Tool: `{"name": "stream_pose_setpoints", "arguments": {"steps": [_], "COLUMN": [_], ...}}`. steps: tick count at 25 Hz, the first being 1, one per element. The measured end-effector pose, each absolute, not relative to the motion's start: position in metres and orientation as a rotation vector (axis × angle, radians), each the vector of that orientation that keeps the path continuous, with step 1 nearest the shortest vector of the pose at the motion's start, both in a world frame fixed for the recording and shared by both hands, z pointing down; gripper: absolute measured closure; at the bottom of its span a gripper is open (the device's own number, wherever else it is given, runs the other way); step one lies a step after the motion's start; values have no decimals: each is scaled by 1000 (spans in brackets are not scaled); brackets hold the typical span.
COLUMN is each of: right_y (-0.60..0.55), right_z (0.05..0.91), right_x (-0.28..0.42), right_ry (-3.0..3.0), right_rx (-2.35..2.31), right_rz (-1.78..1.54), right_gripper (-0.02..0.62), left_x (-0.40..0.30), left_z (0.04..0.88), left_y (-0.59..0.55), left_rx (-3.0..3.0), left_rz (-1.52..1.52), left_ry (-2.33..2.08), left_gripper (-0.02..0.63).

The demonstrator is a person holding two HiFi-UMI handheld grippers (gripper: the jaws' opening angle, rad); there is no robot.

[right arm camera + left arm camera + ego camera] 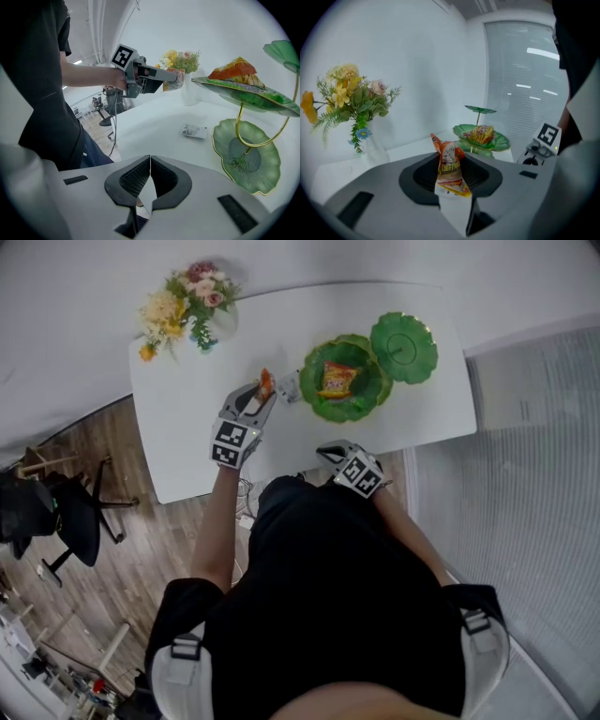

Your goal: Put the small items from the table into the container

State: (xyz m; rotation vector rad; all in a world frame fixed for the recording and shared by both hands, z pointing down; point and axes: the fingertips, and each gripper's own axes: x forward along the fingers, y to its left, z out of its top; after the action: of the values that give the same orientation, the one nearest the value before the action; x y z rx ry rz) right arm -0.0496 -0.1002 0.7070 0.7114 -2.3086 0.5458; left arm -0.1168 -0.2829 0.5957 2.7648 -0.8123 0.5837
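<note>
My left gripper (pixel 260 399) is shut on a small orange snack packet (pixel 266 382), which it holds above the white table (pixel 187 427), left of the green leaf-shaped tiered dish (pixel 367 397). In the left gripper view the packet (pixel 449 159) stands upright between the jaws. Another orange packet (pixel 336 380) lies in the dish's upper plate (pixel 262 99). A small white sachet (pixel 194 131) lies flat on the table beside the dish's lower plate (pixel 262 176). My right gripper (pixel 150 161) is shut with nothing in it, near the table's front edge (pixel 349 457).
A vase of yellow and pink flowers (pixel 187 306) stands at the table's far left corner. A round green plate (pixel 403 346) sits high on the dish's stem. A black chair (pixel 66 512) is on the wooden floor to the left.
</note>
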Motion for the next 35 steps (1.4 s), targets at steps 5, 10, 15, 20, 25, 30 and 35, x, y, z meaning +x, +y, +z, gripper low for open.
{"name": "stream_pose_setpoints", "arguments": {"steps": [5, 10, 15, 20, 25, 30, 35], "right_y": [-101, -99, -104, -109, -108, -113, -118], "right_z": [703, 701, 700, 699, 702, 707, 710], "right_x": [-35, -2, 42, 81, 104, 117, 117], "right_ry": [-2350, -2375, -2387, -2400, -2407, -2406, -2414], "right_rx": [682, 656, 696, 758, 787, 761, 715], "right_rz": [508, 483, 488, 525, 577, 578, 572], "right_gripper": [571, 571, 571, 571, 571, 571, 571], "left_x": [-86, -56, -22, 0, 15, 14, 19], "left_z": [548, 514, 519, 549, 573, 573, 559], "left_y": [-272, -275, -268, -274, -273, -281, -283], "left_rx": [2656, 2688, 2746, 2714, 2662, 2660, 2685], "left_rz": [244, 180, 347, 530, 617, 660, 588], "left_ry": [-732, -715, -655, -668, -648, -707, -734], "left_gripper": [477, 477, 477, 477, 476, 452, 393]}}
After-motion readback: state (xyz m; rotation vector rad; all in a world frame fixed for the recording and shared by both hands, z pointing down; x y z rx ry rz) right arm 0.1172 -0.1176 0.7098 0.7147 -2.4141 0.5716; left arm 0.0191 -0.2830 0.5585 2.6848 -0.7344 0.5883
